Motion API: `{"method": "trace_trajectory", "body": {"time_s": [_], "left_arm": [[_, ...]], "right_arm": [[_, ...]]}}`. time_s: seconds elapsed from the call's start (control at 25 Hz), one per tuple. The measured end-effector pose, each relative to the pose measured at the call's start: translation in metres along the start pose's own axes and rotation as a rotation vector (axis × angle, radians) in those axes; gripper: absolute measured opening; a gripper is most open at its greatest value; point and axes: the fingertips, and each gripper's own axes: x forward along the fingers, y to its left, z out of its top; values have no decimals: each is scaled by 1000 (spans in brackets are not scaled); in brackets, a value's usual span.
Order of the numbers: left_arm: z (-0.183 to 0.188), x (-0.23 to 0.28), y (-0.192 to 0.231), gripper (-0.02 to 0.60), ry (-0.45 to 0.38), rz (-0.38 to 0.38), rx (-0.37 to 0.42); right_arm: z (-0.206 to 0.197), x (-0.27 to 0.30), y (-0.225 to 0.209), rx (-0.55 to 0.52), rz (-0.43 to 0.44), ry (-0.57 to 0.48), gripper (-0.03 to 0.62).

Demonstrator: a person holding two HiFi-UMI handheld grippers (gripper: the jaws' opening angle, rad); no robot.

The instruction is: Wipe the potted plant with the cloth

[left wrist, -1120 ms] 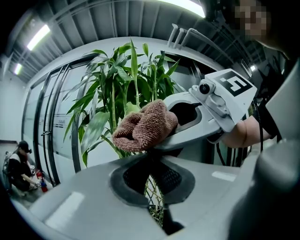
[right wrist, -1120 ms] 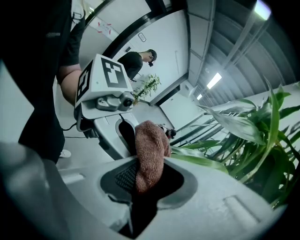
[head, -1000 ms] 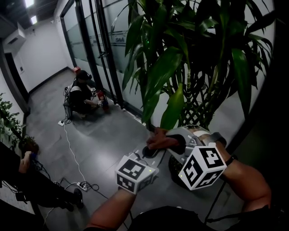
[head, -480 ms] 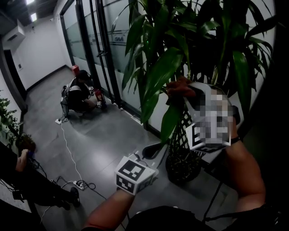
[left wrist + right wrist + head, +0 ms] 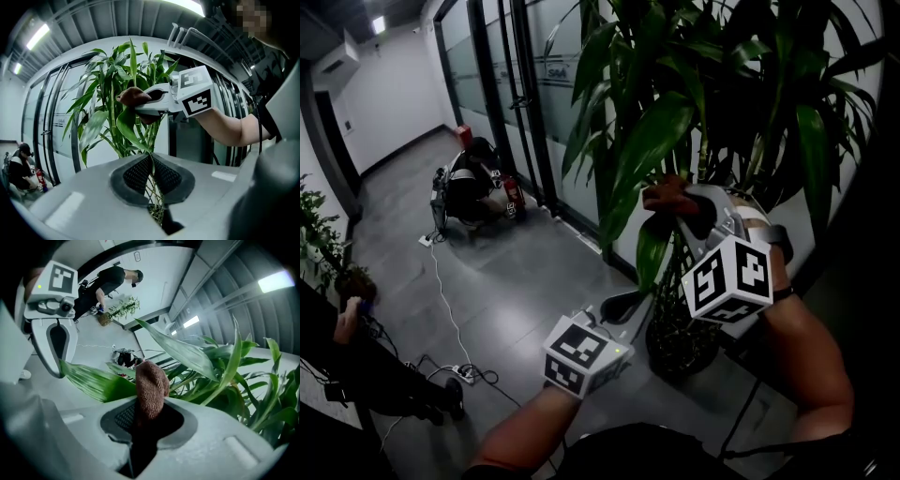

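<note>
The right hand-held gripper is clamped on the cloth. In the right gripper view, the brown cloth rises as a folded bunch from between the closed jaws and sticks out past their tips. Its free end lies against a broad green leaf that crosses just behind it. The left gripper view shows the same grip from the side. There the right hand-held gripper is held about level among the stems, and the cloth at its front touches the upper part of that leaf.

The left hand-held gripper sits lower and nearer the person. Its jaws are closed, and the leaf's narrow tip runs down into the line where the pads meet. The leaf therefore hangs between the two grippers, with the cloth high on it and the tip pinched below.

The plant is tall with long, glossy leaves and stands next to a glass wall. Its dark latticed pot rests on the grey floor, below the right gripper. Further along the corridor, a person crouches by the glass.
</note>
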Motion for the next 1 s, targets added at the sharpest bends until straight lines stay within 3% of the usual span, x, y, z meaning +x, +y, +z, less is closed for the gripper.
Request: {"method": "trace_trajectory", "body": {"time_s": [0.16, 0.44, 0.8, 1.0], "left_arm": [[0, 2, 1, 17, -2, 0, -2], [0, 0, 2, 17, 3, 6, -1], [-4, 1, 5, 17, 7, 16, -12], [-4, 0, 4, 18, 3, -5, -4]], "right_arm": [[4, -1, 18, -19, 39, -12, 66], [15, -9, 68, 3, 192, -61, 66], [32, -30, 100, 73, 329, -135, 66], [35, -36, 108, 91, 363, -146, 66]]}}
